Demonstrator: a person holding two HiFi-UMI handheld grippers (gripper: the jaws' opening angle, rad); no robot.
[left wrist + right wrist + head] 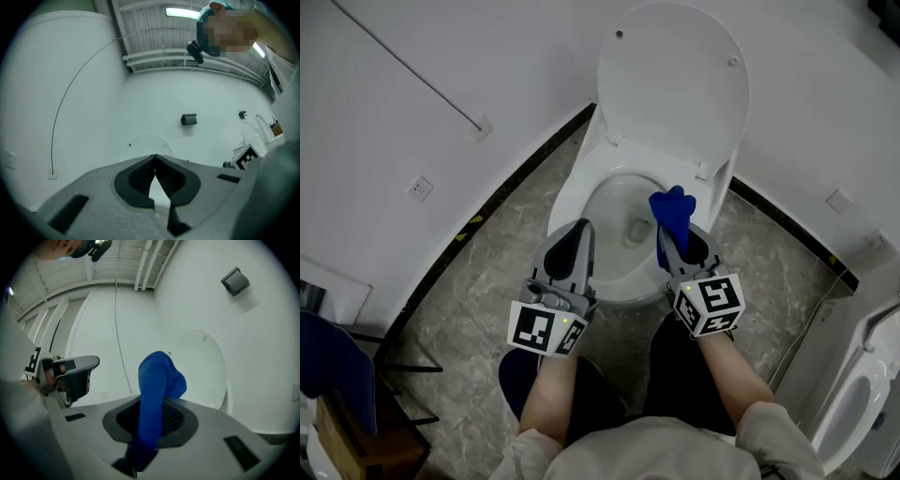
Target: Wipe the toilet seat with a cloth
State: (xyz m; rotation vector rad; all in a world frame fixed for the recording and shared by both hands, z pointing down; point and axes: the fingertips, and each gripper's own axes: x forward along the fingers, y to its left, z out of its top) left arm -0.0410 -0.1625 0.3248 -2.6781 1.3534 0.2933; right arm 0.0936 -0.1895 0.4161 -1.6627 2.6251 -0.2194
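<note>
Both above the toilet bowl (581, 187), lid (670, 80) upright beyond: left gripper (580, 228) clenched empty, right gripper (671, 239) clamping protruding blue cloth (672, 211).

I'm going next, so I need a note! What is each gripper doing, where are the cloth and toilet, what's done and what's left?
Left gripper: shut, holding nothing, above the front left of the toilet.
Right gripper: shut on the blue cloth, which sticks up out of it over the right side of the bowl and does not seem to touch the toilet.
Lid: raised.
Done: cloth picked up. Whether any wiping has happened can't be told.
Left: bring the cloth down and wipe around the seat.
</note>
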